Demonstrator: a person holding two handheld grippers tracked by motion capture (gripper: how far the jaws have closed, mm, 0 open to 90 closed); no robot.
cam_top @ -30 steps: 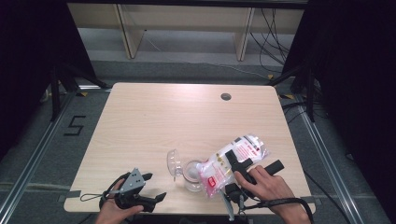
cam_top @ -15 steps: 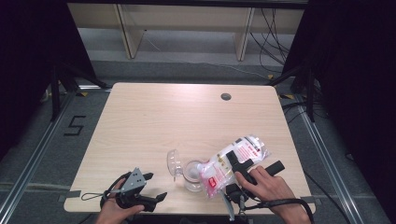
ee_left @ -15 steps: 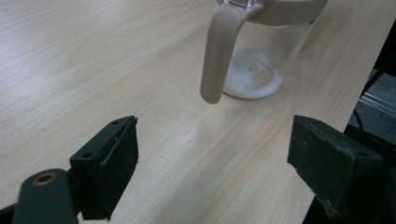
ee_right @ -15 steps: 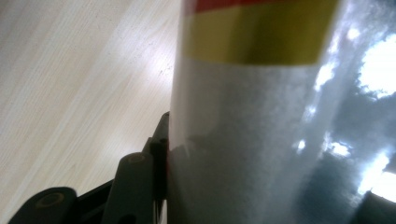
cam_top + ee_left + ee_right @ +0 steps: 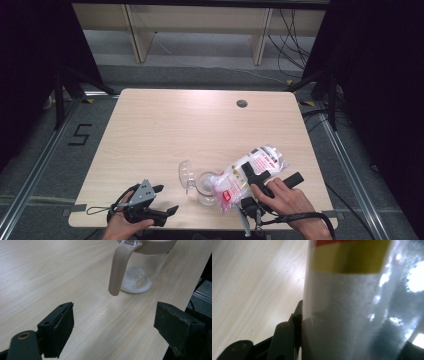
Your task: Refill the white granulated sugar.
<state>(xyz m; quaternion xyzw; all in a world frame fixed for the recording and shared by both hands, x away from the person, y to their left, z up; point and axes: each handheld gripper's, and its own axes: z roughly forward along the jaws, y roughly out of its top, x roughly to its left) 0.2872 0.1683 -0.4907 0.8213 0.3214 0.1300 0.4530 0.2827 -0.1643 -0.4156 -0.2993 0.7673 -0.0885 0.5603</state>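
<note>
A clear plastic bag of white powder (image 5: 239, 176) with a red and yellow label lies tilted, its lower end over a clear jar (image 5: 204, 184) near the table's front edge. My right gripper (image 5: 273, 176) is shut on the bag. In the right gripper view the bag (image 5: 352, 297) presses against the left jaw. The jar's clear lid (image 5: 185, 175) stands open to its left. My left gripper (image 5: 166, 200) rests open at the front left. Ahead of the left gripper (image 5: 113, 322) stands the jar (image 5: 143, 267), with a beige rim and handle and some white powder (image 5: 137, 281) at its bottom.
The light wooden table (image 5: 190, 130) has a round cable hole (image 5: 242, 103) at the back right. Its front edge runs just under both hands. Dark floor, metal rails and shelving surround the table.
</note>
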